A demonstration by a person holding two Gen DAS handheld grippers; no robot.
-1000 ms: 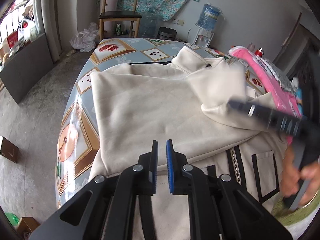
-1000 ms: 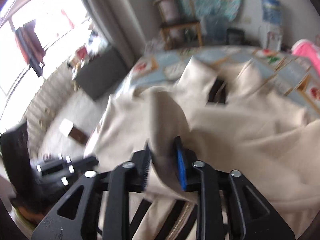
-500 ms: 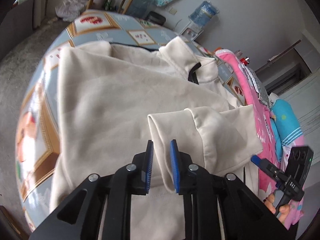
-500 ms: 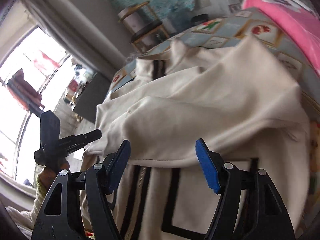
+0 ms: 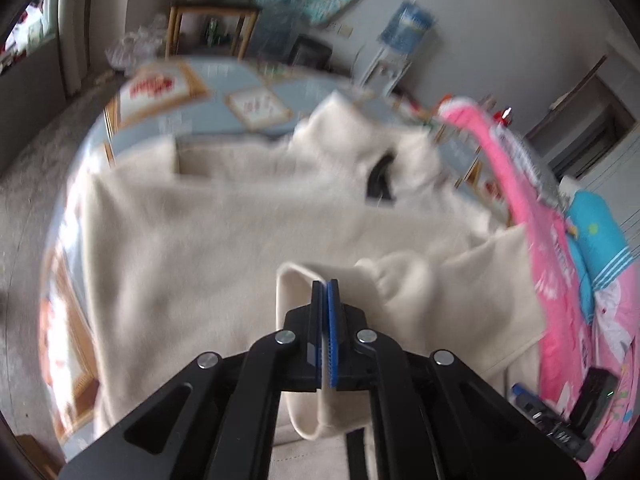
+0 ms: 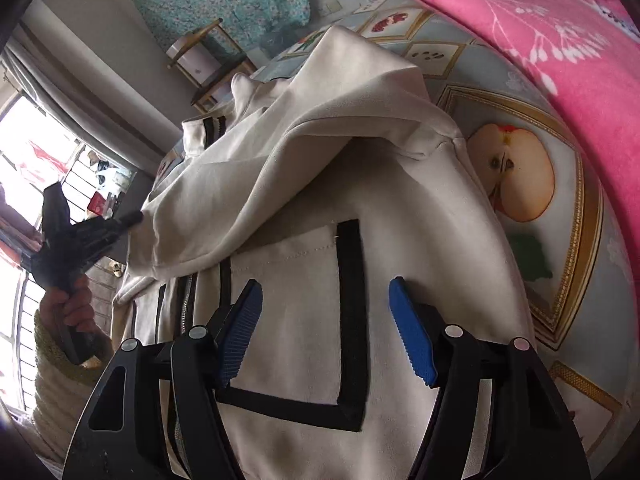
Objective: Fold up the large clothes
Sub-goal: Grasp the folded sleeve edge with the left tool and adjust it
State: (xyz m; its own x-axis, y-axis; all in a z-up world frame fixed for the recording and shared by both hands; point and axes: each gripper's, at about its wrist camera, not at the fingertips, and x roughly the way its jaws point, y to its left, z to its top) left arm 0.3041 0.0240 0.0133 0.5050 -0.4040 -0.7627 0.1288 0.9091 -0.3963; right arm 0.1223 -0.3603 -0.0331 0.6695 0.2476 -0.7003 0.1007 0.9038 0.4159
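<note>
- Two grippers, two different states: my left gripper [image 5: 327, 282] is clamped tight on the cuff [image 5: 296, 280] of the cream jacket's [image 5: 208, 240] sleeve, while my right gripper [image 6: 326, 320] hangs spread wide with nothing between its blue pads [image 6: 412, 336].
- That right pair has just been opening and has narrowed slightly; only the black-trimmed pocket [image 6: 288, 320] lies under it, untouched as far as I can tell.
- Most of the jacket lies spread on the fruit-patterned bedcover [image 6: 520, 184], collar at the far end, with the pink blanket [image 6: 540, 40] along its right side.
- Risk one, as I judge it: the sleeve is bunched near my left pads, so laying it across could leave a lumpy, crooked fold.
- Risk two: with nothing pinning the body, dragging the cuff could pull the jacket askew or towards the left edge of the bed.
- Risk three: closing my right jaws here might catch only the pocket layer, not the hem.
</note>
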